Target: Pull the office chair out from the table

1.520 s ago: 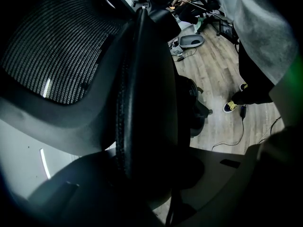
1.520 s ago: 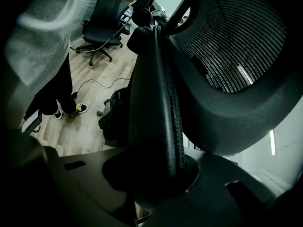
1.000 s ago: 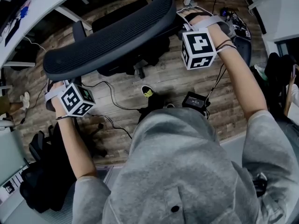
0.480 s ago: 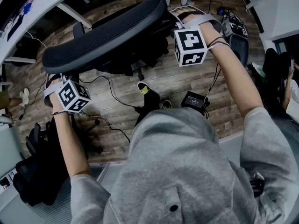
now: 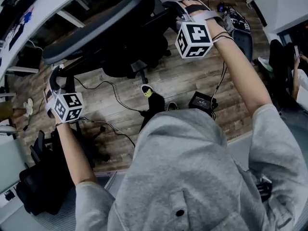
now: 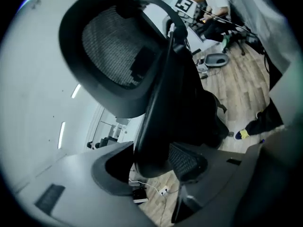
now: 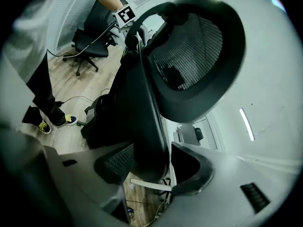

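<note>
Seemingly you've finished: office chair (image 5: 96,32) looks clear of the upper-left table (image 5: 33,11); left gripper (image 6: 151,167) and right gripper (image 7: 154,167) just spread open, backrest rim (image 6: 156,103) loose between jaws.

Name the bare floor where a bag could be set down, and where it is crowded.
Free: the wood-plank floor between the black mesh office chair and the small black box. Crowded: lower left, where black cables run beside a second black chair.
</note>
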Tool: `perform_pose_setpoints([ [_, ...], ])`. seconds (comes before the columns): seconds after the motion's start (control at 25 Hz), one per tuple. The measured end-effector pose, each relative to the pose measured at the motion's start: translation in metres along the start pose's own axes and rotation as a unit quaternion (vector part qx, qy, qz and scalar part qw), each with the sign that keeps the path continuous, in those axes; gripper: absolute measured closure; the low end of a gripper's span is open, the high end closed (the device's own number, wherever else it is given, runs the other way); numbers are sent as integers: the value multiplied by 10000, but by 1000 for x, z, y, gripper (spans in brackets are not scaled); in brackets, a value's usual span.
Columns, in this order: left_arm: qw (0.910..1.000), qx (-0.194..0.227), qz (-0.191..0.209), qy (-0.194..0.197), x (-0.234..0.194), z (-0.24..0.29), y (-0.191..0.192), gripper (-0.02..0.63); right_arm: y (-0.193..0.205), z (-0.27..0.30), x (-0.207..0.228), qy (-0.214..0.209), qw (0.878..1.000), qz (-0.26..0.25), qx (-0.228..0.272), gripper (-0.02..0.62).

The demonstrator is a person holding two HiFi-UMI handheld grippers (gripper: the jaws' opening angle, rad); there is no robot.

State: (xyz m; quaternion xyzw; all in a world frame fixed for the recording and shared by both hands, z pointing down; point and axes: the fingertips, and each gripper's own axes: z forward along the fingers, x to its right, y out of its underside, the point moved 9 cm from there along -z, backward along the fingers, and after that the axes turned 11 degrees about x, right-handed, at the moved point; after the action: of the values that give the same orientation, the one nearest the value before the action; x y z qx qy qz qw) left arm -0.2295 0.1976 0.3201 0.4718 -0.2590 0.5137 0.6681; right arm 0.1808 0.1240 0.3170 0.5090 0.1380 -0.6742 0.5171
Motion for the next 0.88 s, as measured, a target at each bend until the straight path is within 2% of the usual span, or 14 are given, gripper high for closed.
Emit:
perform_pose_setpoints([
  [0.12,9979,77,-581,-257,3,-14,4,393,10,-27,-9,407,9984,372,-148,360],
  [0.24,9911,32,-1236,-491,16,-31,7,393,6,-72,-22,993,9886,1119,-193,362],
  [0.36,9751,75,-2144,-567,39,-55,3,398,-7,-113,-35,1277,9616,2419,237,368],
  [0.44,9610,248,-2668,-689,57,-76,-12,482,-14,-133,-44,1367,9368,3172,563,400],
  [0.48,9538,356,-2888,-746,65,-86,-23,542,-18,-142,-47,1441,9252,3439,706,445],
  [0.56,9397,584,-3278,-780,78,-103,-49,577,-23,-156,-54,1567,9090,3752,917,510],
  [0.6,9333,697,-3438,-767,83,-110,-62,584,-27,-160,-57,1576,9053,3818,993,530],
  [0.72,9214,1010,-3691,-673,95,-125,-96,592,-37,-168,-67,1421,9011,3927,1167,550],
  [0.8,9155,1184,-3800,-584,99,-129,-113,592,-42,-173,-72,1326,8933,4107,1259,552],
  [0.88,9036,1341,-4041,-464,102,-133,-126,592,-47,-177,-77,1262,8840,4306,1310,552],
])
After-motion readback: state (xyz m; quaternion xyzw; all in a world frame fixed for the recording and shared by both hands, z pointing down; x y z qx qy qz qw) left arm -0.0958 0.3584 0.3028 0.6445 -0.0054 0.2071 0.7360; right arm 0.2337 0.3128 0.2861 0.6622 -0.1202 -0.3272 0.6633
